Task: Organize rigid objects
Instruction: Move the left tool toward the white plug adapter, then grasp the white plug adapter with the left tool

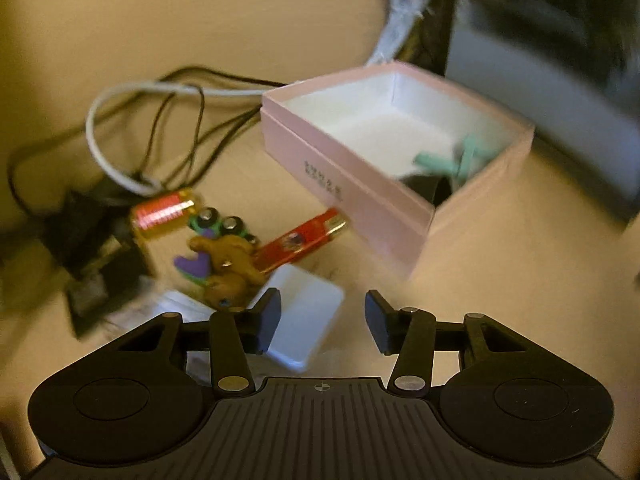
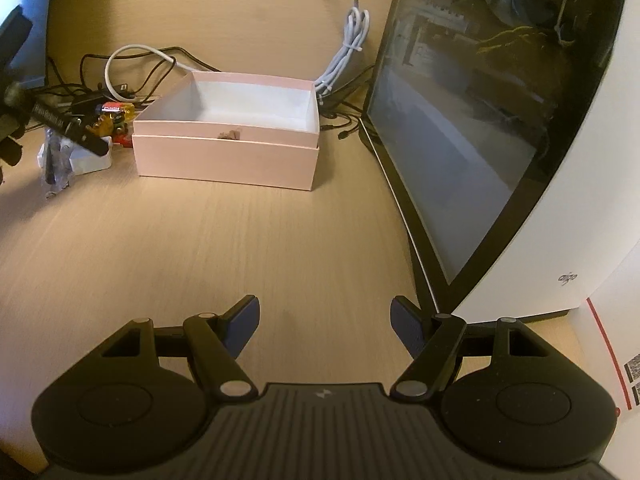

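My left gripper [image 1: 322,320] hovers open low over a pile of small items. A white rectangular case [image 1: 306,322] lies between its pads, close to the left pad and clear of the right one. Just beyond lie a brown toy figure [image 1: 232,268], a purple heart [image 1: 194,266], a red lighter [image 1: 300,240], a red-and-gold battery [image 1: 164,212] and green batteries [image 1: 218,220]. The open pink box [image 1: 340,176] holds a teal piece [image 1: 460,158] and a black item [image 1: 428,186]. My right gripper [image 2: 324,328] stands open over bare desk, well short of the pink box [image 2: 224,156].
Black and white cables [image 1: 132,128] tangle behind the pile, beside a black adapter [image 1: 92,248]. A computer case with a glass side panel [image 2: 480,120] stands right of the box. A bundled white cable [image 2: 348,48] lies behind the box. Bare wooden desk [image 2: 240,240] spreads in front.
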A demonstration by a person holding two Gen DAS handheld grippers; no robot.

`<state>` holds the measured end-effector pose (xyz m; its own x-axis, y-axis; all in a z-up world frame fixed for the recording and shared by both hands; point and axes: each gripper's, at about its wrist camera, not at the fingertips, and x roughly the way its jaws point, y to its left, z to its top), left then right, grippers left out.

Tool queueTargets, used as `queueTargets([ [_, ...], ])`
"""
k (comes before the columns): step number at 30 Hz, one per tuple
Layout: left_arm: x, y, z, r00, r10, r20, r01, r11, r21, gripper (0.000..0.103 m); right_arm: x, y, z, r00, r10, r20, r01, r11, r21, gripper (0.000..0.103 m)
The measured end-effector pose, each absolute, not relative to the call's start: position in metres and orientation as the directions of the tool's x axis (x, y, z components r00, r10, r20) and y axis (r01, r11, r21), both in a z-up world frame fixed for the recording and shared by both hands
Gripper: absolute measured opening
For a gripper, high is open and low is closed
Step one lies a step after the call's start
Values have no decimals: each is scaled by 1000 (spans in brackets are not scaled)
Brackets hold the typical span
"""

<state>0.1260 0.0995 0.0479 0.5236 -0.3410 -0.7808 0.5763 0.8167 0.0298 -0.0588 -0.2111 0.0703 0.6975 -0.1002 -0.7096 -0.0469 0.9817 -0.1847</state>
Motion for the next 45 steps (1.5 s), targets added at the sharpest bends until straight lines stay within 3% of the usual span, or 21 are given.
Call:
queueTargets([
  [4, 126, 102, 47, 552, -286, -783, 570, 815, 103, 55, -58, -206, 69, 698, -94, -710, -66, 979, -195, 73],
  [8, 137, 115, 45, 536, -296, -791, 527, 849, 40, 61, -60, -202, 66, 694, -97, -713, -77, 975, -208, 73],
  [12, 143, 115, 33, 470, -306, -828, 520, 854, -21, 59, -62, -204, 66, 693, -107, -713, -69, 974, -214, 73],
  [18, 129, 111, 38, 451, -400, -798, 547, 830, -107, 58, -65, -212, 66, 688, -125, -715, -37, 978, -207, 73],
  [22, 121, 94, 42, 502, -344, -794, 561, 828, -3, 58, -62, -212, 62, 673, -119, -730, -41, 979, -198, 73],
  [30, 139, 81, 28, 508, -280, -814, 462, 887, -16, 58, -65, -207, 60, 675, -108, -730, -75, 974, -213, 73],
  [33, 140, 84, 28, 529, -284, -800, 415, 909, -48, 50, -65, -212, 59, 673, -112, -731, -62, 976, -207, 73],
  [38, 133, 86, 28, 566, -257, -783, 318, 945, -80, 51, -60, -219, 55, 658, -102, -746, -52, 982, -180, 73],
  [42, 119, 73, 28, 592, -180, -785, 286, 958, -4, 50, -56, -217, 55, 670, -79, -738, -79, 981, -177, 73],
  [45, 103, 75, 35, 584, -220, -781, 263, 962, -75, 50, -49, -214, 55, 679, -48, -732, -114, 979, -169, 73],
])
